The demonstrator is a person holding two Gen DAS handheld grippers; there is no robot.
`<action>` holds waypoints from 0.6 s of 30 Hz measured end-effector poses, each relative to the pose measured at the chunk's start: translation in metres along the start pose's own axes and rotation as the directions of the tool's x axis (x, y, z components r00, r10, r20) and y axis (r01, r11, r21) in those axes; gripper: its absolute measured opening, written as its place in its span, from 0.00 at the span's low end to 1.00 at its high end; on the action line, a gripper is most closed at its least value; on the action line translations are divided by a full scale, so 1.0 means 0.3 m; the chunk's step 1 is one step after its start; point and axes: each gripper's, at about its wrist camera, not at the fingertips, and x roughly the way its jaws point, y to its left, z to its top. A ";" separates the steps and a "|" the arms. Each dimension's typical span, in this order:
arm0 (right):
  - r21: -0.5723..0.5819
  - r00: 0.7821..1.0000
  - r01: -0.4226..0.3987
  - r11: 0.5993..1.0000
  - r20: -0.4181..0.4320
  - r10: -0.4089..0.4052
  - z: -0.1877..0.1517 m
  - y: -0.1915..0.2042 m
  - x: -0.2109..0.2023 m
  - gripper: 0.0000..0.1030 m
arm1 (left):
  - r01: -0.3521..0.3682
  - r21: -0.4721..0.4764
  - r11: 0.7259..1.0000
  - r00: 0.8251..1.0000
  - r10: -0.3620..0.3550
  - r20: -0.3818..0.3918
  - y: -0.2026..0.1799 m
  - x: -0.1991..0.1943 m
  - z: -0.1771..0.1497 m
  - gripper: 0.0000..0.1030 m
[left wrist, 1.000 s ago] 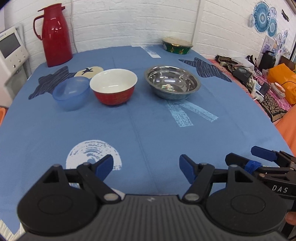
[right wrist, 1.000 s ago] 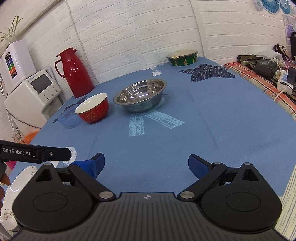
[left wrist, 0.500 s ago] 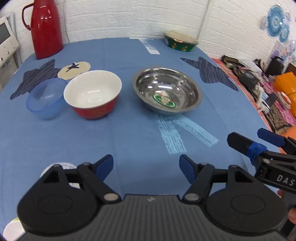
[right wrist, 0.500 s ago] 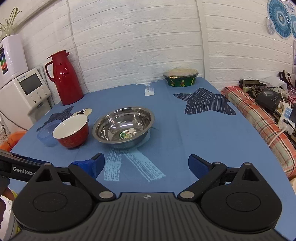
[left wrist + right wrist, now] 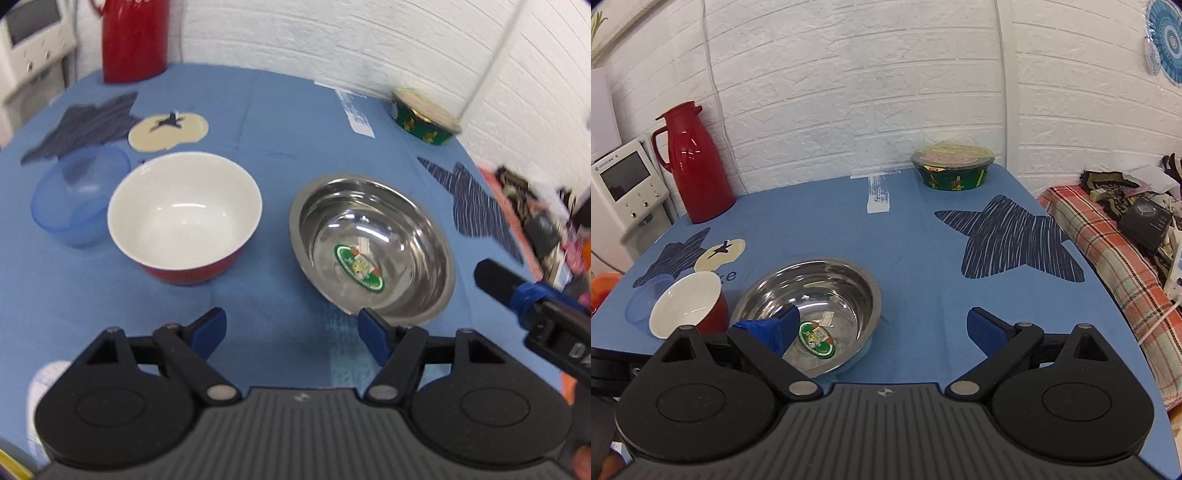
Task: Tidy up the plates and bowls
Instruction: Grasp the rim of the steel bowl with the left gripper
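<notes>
- The left tongs point(image 5: 291, 334), fingers apart and empty, have come closer: the blue bowl point(image 5: 79, 195) and red bowl point(image 5: 184, 218) now sit just ahead to their left.
- The steel bowl point(image 5: 373, 247) now lies just past their right finger.
- The right tongs point(image 5: 881, 328), also apart and empty, have advanced; the steel bowl is at their left finger.

Blue tablecloth point(image 5: 923, 240) with dark striped stars, red-and-white bowl point(image 5: 184, 218), silver bowl point(image 5: 373, 247), red jug point(image 5: 694, 162).
</notes>
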 end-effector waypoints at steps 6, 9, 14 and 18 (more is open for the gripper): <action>-0.014 0.998 -0.001 1.000 -0.066 0.000 0.017 -0.002 0.124 0.82 | 0.028 -0.132 0.991 1.000 -0.028 -0.004 0.025 0.028 0.031 0.69; -0.024 0.996 -0.011 1.000 -0.089 0.009 0.022 0.009 0.173 0.82 | 0.029 -0.133 0.991 1.000 -0.027 0.013 0.011 0.030 0.045 0.69; -0.081 0.990 0.007 0.997 -0.137 -0.018 0.022 0.033 0.258 0.82 | 0.011 -0.201 0.980 1.000 -0.012 -0.004 0.008 0.083 0.049 0.69; -0.142 0.987 0.011 0.990 -0.159 -0.034 0.016 0.054 0.307 0.82 | -0.044 -0.203 0.978 0.999 0.037 -0.040 0.014 0.120 0.048 0.69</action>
